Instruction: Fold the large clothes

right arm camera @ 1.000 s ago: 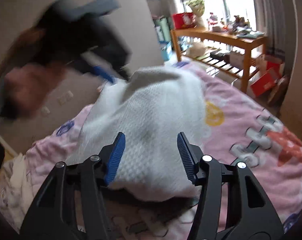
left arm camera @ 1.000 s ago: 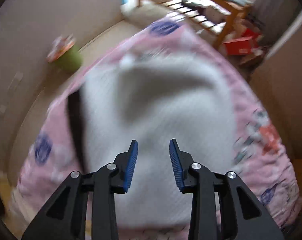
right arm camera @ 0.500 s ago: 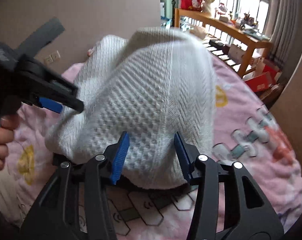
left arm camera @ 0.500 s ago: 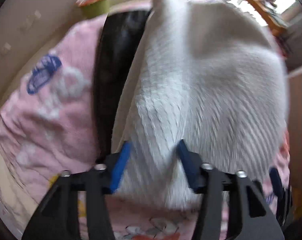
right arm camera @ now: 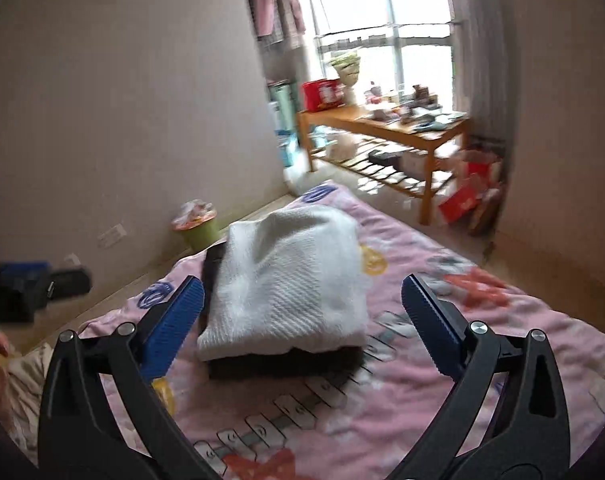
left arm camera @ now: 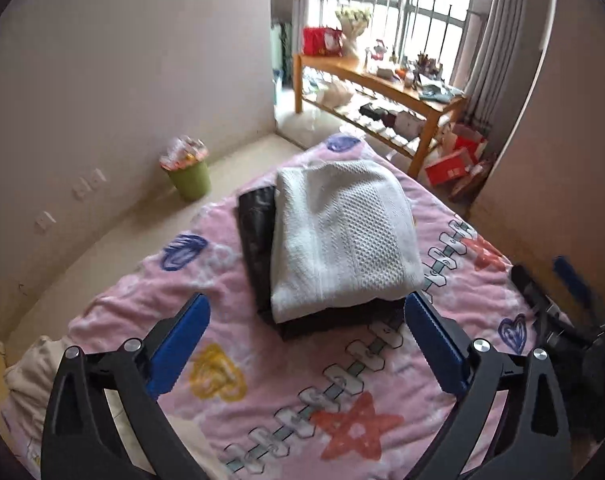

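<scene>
A folded white knit garment (left arm camera: 342, 236) lies on top of a folded black garment (left arm camera: 256, 240) on the pink patterned blanket (left arm camera: 302, 380). The stack also shows in the right wrist view: the white garment (right arm camera: 290, 280) on the black one (right arm camera: 278, 364). My left gripper (left arm camera: 306, 344) is open and empty, held back from the near edge of the stack. My right gripper (right arm camera: 302, 320) is open and empty, also short of the stack. The right gripper shows at the right edge of the left wrist view (left arm camera: 558, 292). The left gripper shows blurred at the left of the right wrist view (right arm camera: 26, 284).
A green waste bin (left arm camera: 188, 170) stands on the floor by the wall. A wooden shelf table (left arm camera: 382, 84) with clutter stands by the window. Red boxes (left arm camera: 450, 164) lie beyond the bed's far corner. A light cloth (left arm camera: 26, 368) lies at the bed's left edge.
Both grippers have let go of the white garment, opened wide and pulled back. The white garment now rests flat on the black one.
</scene>
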`<state>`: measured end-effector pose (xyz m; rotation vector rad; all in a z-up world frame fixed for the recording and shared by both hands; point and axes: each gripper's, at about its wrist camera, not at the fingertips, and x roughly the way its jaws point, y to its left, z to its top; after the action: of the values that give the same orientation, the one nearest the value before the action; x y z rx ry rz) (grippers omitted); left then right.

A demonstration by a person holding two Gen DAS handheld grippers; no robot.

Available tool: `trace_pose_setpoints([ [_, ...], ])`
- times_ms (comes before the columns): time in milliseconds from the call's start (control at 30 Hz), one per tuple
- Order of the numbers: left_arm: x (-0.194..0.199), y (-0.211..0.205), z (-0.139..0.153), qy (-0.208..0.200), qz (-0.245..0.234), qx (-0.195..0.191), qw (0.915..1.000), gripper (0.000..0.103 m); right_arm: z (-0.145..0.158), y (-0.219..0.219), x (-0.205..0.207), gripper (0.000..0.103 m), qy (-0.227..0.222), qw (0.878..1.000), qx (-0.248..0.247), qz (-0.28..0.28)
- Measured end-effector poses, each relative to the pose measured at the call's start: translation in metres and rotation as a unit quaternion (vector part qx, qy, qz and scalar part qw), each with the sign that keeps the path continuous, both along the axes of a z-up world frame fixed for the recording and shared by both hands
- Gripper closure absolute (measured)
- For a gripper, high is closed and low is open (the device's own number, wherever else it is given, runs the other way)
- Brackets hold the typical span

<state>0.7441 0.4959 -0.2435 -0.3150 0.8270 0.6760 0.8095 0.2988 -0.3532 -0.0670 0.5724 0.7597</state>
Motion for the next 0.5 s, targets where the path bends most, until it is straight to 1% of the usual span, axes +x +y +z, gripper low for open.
trace_pose_setpoints([
  [100, -0.019, -0.03, 0.015, -0.002, 0.003, 0.008, 1.0, 0.008, 0.031, -0.027, -0.023, 0.006, -0.011, 1.0, -0.01, -0.022],
  [167, -0.031, -0.044, 0.024, -0.009, 0.011, -0.004, 0.9999, 0.008, 0.045, -0.043, -0.033, 0.006, -0.014, 0.999, -0.011, -0.027],
  [233, -0.041, -0.054, 0.03, -0.015, 0.02, -0.017, 0.9995, 0.008, 0.059, -0.058, -0.042, 0.006, -0.017, 0.999, -0.027, -0.026],
  [300, -0.05, -0.065, 0.035, -0.025, 0.029, -0.02, 0.9991, 0.008, 0.068, -0.068, -0.048, 0.006, -0.019, 0.999, -0.039, -0.026],
  [367, -0.056, -0.077, 0.04, -0.027, 0.032, -0.011, 0.9991, 0.008, 0.075, -0.081, -0.053, 0.006, -0.017, 0.999, -0.039, -0.027],
  [433, -0.061, -0.091, 0.044, -0.025, 0.028, 0.009, 0.9993, 0.008, 0.078, -0.093, -0.055, 0.006, 0.001, 0.999, -0.027, -0.018],
  [500, -0.064, -0.101, 0.046, -0.024, 0.026, 0.015, 0.9993, 0.008, 0.078, -0.103, -0.058, 0.006, 0.012, 0.999, -0.025, -0.016],
])
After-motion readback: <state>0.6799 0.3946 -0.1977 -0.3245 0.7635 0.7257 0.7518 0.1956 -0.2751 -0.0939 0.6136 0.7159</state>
